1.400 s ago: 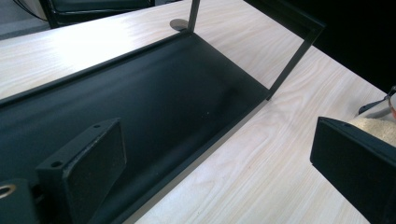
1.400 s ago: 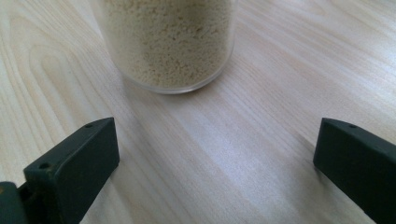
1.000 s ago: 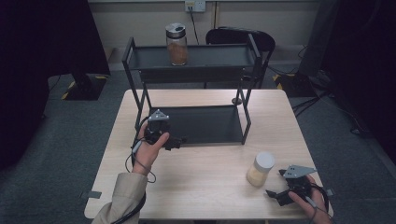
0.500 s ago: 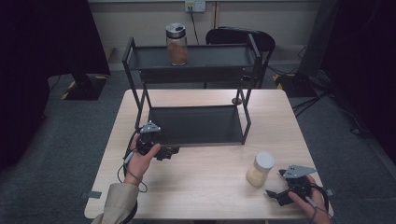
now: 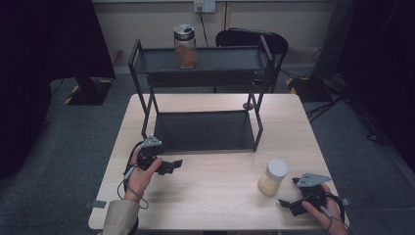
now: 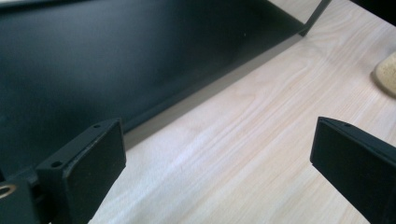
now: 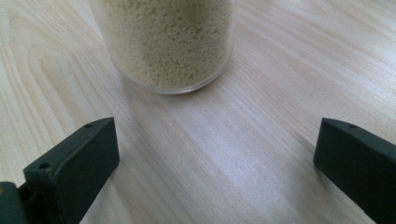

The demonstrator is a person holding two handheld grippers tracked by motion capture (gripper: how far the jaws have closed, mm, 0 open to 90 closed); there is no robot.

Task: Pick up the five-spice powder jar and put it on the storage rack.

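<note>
A clear jar of pale grains [image 5: 273,177] with a white lid stands on the table's front right; its base [image 7: 167,42] sits just ahead of my right gripper [image 7: 215,163], whose jaws stand wide open and empty. In the high view my right gripper [image 5: 288,204] rests low at the front right edge. A second jar with brown contents [image 5: 185,46] stands on the top shelf of the black rack [image 5: 205,129]. My left gripper [image 5: 171,165] is open and empty, just in front of the rack's lower shelf [image 6: 116,60], pointing right.
The black two-tier rack takes up the middle and back of the wooden table [image 5: 215,196]. A chair [image 5: 254,39] stands behind the table. A small dark round object [image 5: 247,105] lies beside the rack's right rear leg.
My left gripper has come back and down from the rack's lower shelf toward the front left of the table, turning to point right. The right gripper has stayed put.
</note>
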